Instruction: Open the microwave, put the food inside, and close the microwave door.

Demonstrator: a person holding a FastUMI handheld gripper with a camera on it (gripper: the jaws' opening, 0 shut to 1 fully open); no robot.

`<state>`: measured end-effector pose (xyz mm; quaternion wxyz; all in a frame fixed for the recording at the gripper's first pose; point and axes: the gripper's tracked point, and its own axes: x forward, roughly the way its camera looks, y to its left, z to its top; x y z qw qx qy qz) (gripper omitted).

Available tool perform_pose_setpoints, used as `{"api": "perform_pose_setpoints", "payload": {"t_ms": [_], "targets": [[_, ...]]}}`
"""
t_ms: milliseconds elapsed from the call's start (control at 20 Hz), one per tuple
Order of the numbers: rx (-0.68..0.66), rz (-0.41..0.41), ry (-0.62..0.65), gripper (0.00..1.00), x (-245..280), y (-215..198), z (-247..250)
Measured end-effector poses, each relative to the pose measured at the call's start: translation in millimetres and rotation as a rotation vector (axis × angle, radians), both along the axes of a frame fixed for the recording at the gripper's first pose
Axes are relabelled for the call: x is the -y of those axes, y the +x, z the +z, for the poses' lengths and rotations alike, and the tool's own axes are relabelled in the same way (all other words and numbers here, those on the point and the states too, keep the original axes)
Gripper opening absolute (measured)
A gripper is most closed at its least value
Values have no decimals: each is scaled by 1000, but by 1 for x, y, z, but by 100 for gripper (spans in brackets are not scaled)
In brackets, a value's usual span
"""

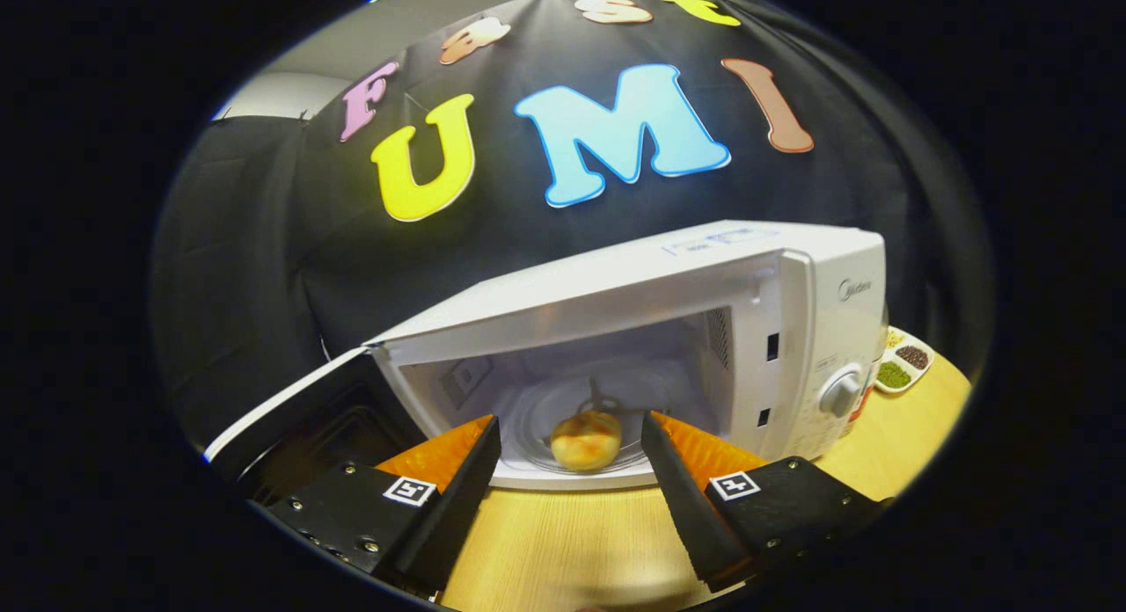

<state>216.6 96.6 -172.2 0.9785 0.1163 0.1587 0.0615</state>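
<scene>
The bun is set on the glass plate inside the microwave, at twelve o'clock from the spread, empty gripper. Next, the open door, at ten o'clock, should be pushed shut.

I can make out a small grey brand mark on the microwave, high on its control panel, too blurred for me to spell. A label on its top carries unreadable print. Each finger mount wears a square black-and-white marker.
</scene>
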Motion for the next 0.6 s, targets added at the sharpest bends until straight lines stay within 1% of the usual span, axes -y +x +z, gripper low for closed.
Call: {"api": "perform_pose_setpoints", "payload": {"t_ms": [150, 450, 600], "targets": [[41, 24, -18, 97, -4, -34, 29], [82, 113, -33, 97, -32, -102, 71], [99, 170, -32, 98, -52, -137, 86]]}}
